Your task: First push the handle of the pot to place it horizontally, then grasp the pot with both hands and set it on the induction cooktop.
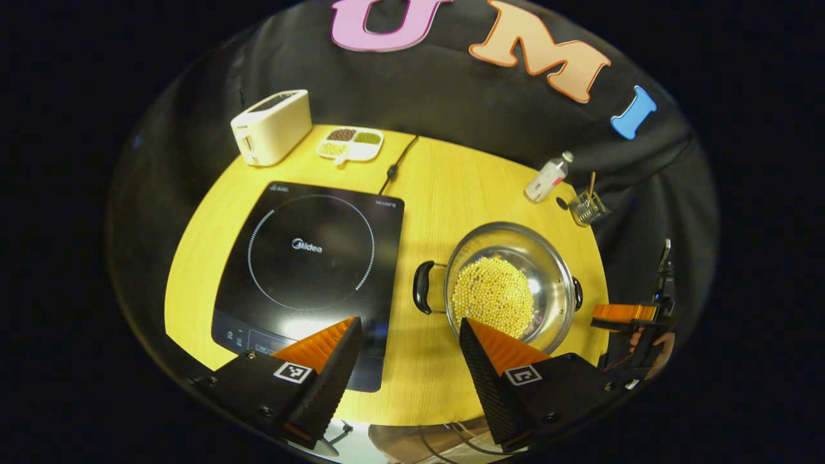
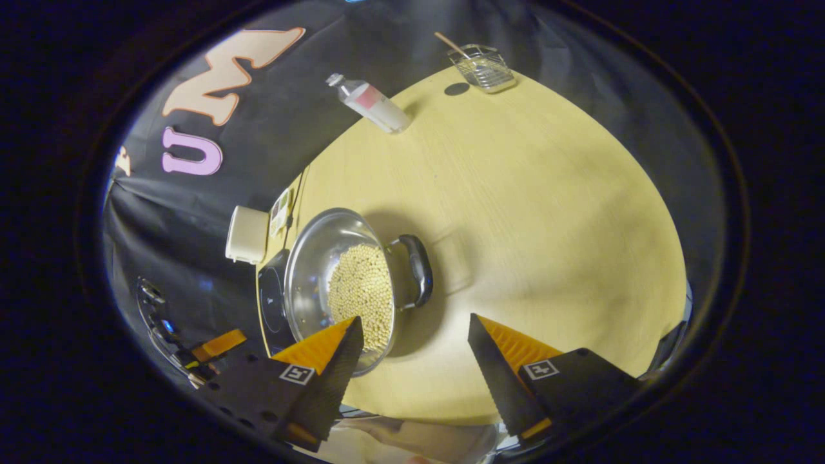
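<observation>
Reading "Midea", the induction cooktop (image 1: 309,270) lies beside the pot (image 1: 509,283).

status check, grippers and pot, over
Left gripper open, right gripper open, both empty. Steel two-handled pot of yellow beans on table, beside black induction cooktop. Path clear.

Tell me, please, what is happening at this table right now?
A person holds a two-finger claw in each hand above a yellow table. Both the left claw and the right claw are open and hold nothing. A steel pot of pale beans sits on the table beside the induction cooktop, not on it. Its black handles stick out sideways. A toaster stands behind the cooktop.
</observation>
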`<state>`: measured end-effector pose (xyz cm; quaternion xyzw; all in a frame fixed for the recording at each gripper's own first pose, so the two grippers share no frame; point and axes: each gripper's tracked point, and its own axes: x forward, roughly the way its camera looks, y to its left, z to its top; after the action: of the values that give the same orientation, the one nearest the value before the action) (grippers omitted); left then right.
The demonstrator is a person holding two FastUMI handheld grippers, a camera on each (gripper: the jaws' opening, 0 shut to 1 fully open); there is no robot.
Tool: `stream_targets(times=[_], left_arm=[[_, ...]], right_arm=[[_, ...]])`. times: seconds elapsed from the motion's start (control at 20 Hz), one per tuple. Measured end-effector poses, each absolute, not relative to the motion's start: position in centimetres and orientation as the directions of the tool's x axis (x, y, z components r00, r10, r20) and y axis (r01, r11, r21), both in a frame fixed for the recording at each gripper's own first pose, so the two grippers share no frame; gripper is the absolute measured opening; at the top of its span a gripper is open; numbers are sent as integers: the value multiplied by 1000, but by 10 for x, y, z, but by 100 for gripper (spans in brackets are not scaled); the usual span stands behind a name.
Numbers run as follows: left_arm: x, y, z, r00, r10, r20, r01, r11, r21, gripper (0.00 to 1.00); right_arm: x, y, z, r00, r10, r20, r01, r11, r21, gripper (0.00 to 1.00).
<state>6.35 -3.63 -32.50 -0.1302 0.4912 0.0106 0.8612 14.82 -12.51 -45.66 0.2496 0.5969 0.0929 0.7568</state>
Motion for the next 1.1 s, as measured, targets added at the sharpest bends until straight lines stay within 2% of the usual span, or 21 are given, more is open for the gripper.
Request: stream_targets(times=[0.05,0.1,0.2,0.45,0.5,0.6,0.65,0.7,0.85,1.05,1.1], left_arm=[[65,-39,-332,488,-127,-864,-138,966,-220,93],[67,-41,-337,461,-139,-877,-129,967,-222,93],[75,-46,-347,414,-157,-897,-99,972,-215,93],[92,-61,-375,301,-192,-934,-84,970,-226,93],[96,-63,-380,281,-201,-939,-85,969,-233,93],[101,-67,-389,249,-206,-946,-89,968,-235,93],[104,-68,-394,239,-205,-949,-93,968,-232,93],[108,-66,-398,231,-203,-952,-100,968,-230,93],[119,-68,-407,219,-199,-955,-115,967,-228,93],[129,-74,-420,198,-210,-957,-122,964,-237,93],[131,-75,-423,194,-213,-958,-122,963,-239,93]], right_arm=[[152,-123,-457,262,453,-852,156,852,500,100],[154,-120,-457,257,461,-849,152,848,507,94],[158,-119,-461,244,467,-850,139,851,507,93],[178,-111,-471,211,498,-841,115,842,527,93],[183,-109,-477,208,500,-841,107,843,527,100],[186,-106,-488,196,503,-842,94,845,527,100],[188,-105,-493,187,508,-841,91,843,530,100],[189,-103,-496,176,510,-842,91,843,530,93],[188,-101,-508,150,505,-850,97,848,521,92],[190,-95,-519,123,523,-843,102,838,535,92],[191,-93,-521,119,528,-841,105,835,540,100]])
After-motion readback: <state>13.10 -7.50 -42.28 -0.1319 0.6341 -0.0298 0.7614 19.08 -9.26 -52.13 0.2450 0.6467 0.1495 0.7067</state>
